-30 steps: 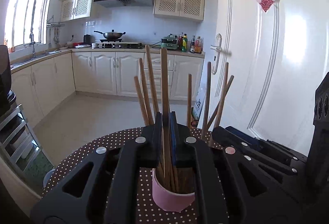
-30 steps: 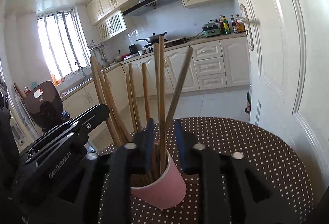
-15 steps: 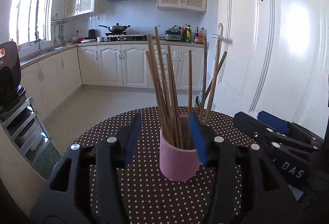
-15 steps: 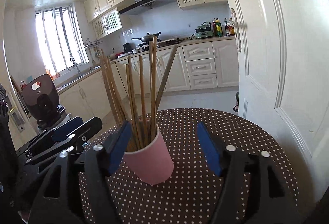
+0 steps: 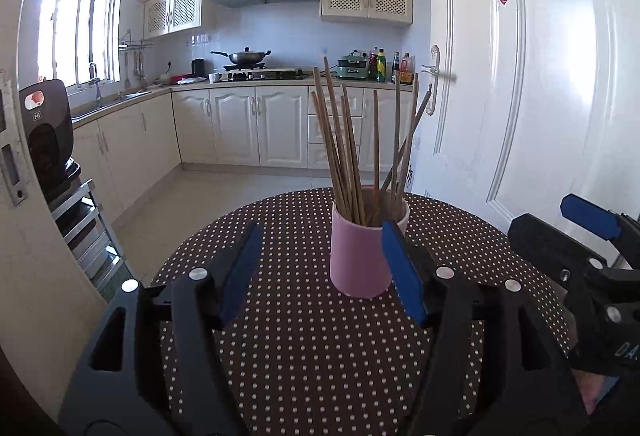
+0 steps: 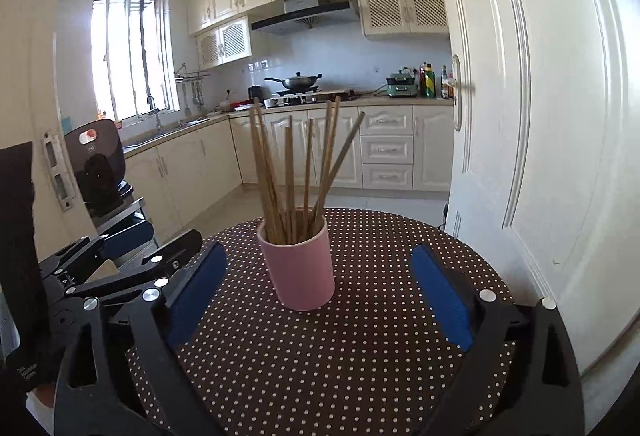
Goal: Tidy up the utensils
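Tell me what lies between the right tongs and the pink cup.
Nothing but bare dotted tablecloth, seen in the right wrist view. The right tongs are opening, empty, short of the cup of chopsticks.

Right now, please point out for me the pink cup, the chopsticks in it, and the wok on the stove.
pink cup (image 5: 360, 256): left wrist view, front of its wall.
chopsticks (image 6: 289, 171): right wrist view, shaft of one stick above the rim.
wok (image 5: 245, 56): left wrist view, side of its bowl.
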Motion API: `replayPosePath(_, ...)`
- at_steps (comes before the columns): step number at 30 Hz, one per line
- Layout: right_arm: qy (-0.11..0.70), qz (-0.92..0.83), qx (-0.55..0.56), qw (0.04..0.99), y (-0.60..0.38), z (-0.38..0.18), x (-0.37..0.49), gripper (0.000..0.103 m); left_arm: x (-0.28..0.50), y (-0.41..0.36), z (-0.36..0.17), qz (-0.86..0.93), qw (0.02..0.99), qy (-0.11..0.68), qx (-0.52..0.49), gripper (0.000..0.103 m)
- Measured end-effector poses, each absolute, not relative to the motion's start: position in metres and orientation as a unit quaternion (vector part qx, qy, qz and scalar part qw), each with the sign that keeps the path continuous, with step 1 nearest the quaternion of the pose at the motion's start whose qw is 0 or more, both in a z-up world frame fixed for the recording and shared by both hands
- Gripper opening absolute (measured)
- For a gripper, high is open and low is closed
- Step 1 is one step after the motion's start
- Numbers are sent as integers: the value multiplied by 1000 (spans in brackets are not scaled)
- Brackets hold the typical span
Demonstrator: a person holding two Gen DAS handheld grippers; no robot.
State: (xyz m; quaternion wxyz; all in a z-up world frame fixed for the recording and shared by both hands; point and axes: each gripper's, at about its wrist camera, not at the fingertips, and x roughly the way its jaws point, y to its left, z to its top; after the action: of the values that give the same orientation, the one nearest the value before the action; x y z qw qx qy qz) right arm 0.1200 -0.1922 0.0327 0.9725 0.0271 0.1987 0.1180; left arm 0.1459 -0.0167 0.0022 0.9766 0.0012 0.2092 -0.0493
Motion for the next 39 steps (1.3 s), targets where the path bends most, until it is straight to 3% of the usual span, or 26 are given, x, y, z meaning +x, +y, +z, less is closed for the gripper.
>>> replayPosePath(39, 149, 108, 18, 983, -194, 40, 2, 95, 18, -15, 34, -27, 990, 136, 24, 86)
